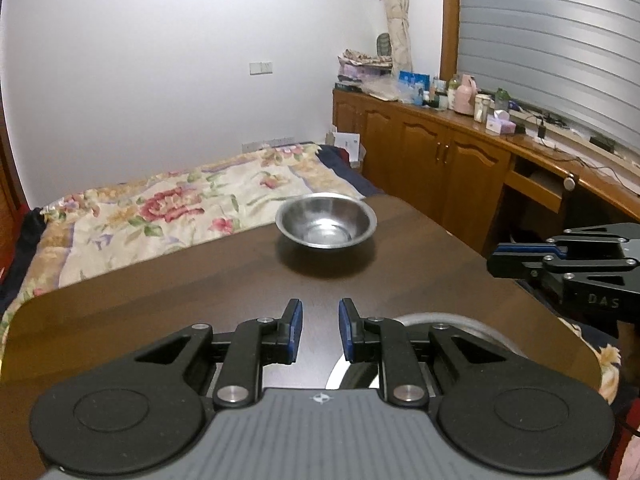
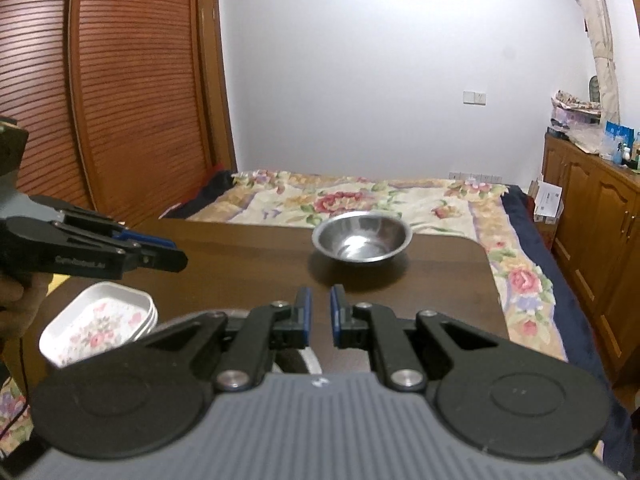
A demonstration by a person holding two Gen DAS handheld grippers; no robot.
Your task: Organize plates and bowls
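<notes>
Two hand-held grippers are seen above a dark wooden counter (image 1: 160, 312). The left hand-held gripper (image 1: 320, 330) is held with its blue pads parted by a modest gap, nothing between them. The right hand-held gripper (image 2: 320, 316) is likewise empty, its pads set a narrow gap apart. Each unit is recorded in the other's view, side-on, at the frame edge; a hand (image 2: 12, 292) is partly seen gripping the left one.

One steel bowl (image 1: 326, 220) is noted upright and empty on the counter's far part, well ahead of both grippers and touched by neither. A stack of white floral plates (image 2: 100, 322) is seen at the near left of the counter, below the left unit. A curved metal rim (image 1: 452, 318) is partly hidden under the grippers; what it belongs to cannot be told.

A bed (image 2: 360, 200) with a floral cover lies beyond the counter.
</notes>
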